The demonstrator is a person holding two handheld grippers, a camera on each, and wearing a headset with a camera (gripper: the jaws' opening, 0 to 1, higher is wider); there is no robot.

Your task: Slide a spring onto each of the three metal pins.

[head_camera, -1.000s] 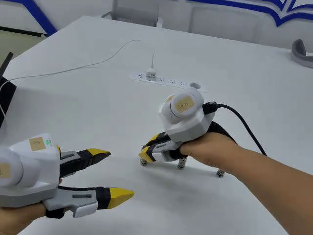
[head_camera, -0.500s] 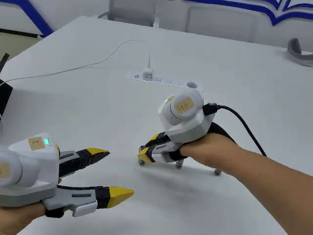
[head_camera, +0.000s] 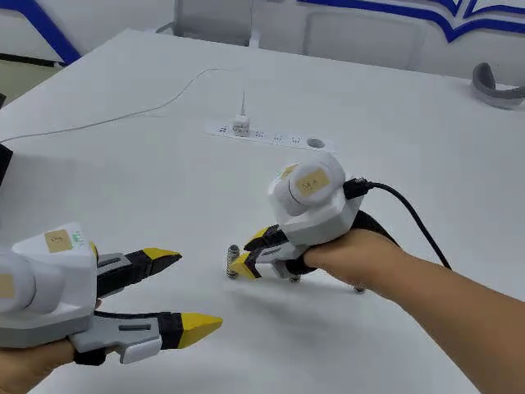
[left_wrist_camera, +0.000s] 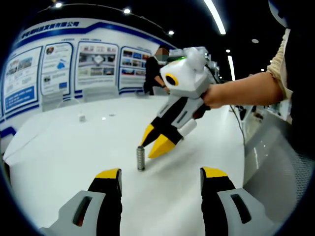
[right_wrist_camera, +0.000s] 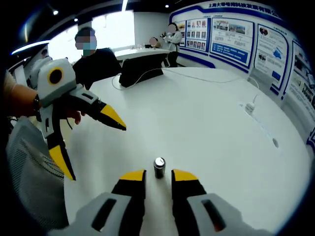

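Three short metal pins stand in a row on the white table (head_camera: 148,180). The leftmost pin (head_camera: 233,261) (left_wrist_camera: 141,158) (right_wrist_camera: 159,167) wears a spring and stands free. My right gripper (head_camera: 244,265) (right_wrist_camera: 158,178) is just behind it, jaws slightly open with nothing between them, the tips a little short of the pin. It also appears in the left gripper view, as the right gripper (left_wrist_camera: 155,141). The middle pin (head_camera: 294,277) and right pin (head_camera: 358,287) peek out under the right hand. My left gripper (head_camera: 187,291) (left_wrist_camera: 161,176) hovers open and empty at the near left, pointing at the pins.
A white power strip (head_camera: 267,136) with a plug and a thin white cable (head_camera: 139,115) lies farther back. A black cable (head_camera: 410,217) runs from the right gripper. A grey curved object (head_camera: 495,86) rests at the far right. People sit beyond the table.
The right gripper has drawn back to the right from the leftmost pin, which now stands uncovered with a spring on it. The left gripper has barely moved.
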